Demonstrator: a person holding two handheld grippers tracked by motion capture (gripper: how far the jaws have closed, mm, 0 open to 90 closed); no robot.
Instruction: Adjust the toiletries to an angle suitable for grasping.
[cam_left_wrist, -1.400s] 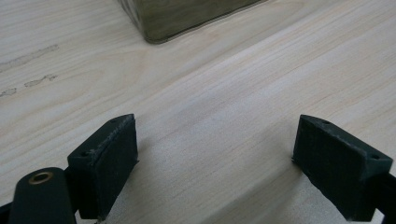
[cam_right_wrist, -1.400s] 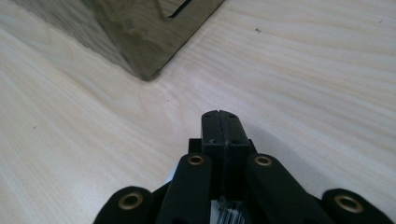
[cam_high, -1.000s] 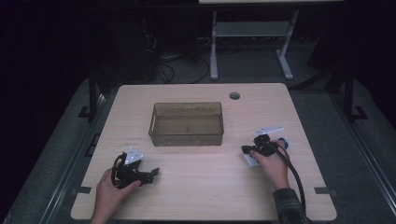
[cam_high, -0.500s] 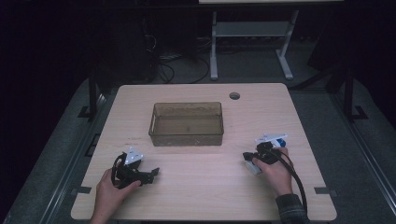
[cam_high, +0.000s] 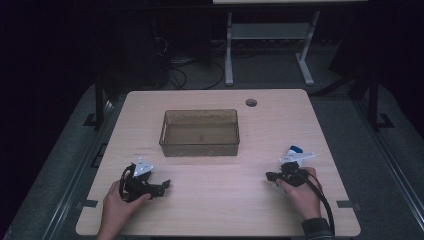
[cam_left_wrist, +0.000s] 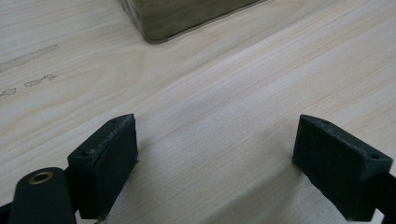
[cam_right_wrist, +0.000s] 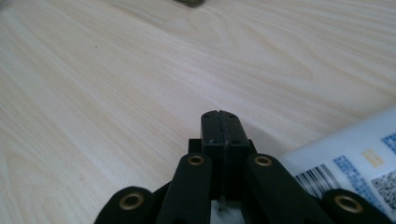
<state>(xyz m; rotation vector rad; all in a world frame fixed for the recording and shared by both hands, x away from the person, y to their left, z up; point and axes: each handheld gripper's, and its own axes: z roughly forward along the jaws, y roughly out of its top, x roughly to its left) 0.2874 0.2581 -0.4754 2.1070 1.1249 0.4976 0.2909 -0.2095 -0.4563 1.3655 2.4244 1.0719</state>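
A clear brownish bin (cam_high: 200, 132) stands in the middle of the wooden table (cam_high: 215, 200), and its corner (cam_left_wrist: 177, 23) shows in the left gripper view. My left gripper (cam_high: 165, 185) rests near the front left. It is open, with bare wood between its jaws (cam_left_wrist: 215, 154). At the front right, my right gripper (cam_high: 270, 176) points left, shut on nothing (cam_right_wrist: 219, 114). A white item with a barcode label (cam_right_wrist: 355, 163) lies close beside it. From above it looks white with a blue end (cam_high: 295, 152).
A round cable hole (cam_high: 251, 102) sits near the table's far edge. Metal stand legs (cam_high: 270, 55) and cables lie on the dark floor beyond. Bare wood stretches between the two hands and in front of the bin.
The right hand with its gripper has drawn back toward the table's near edge. The left hand has kept still.
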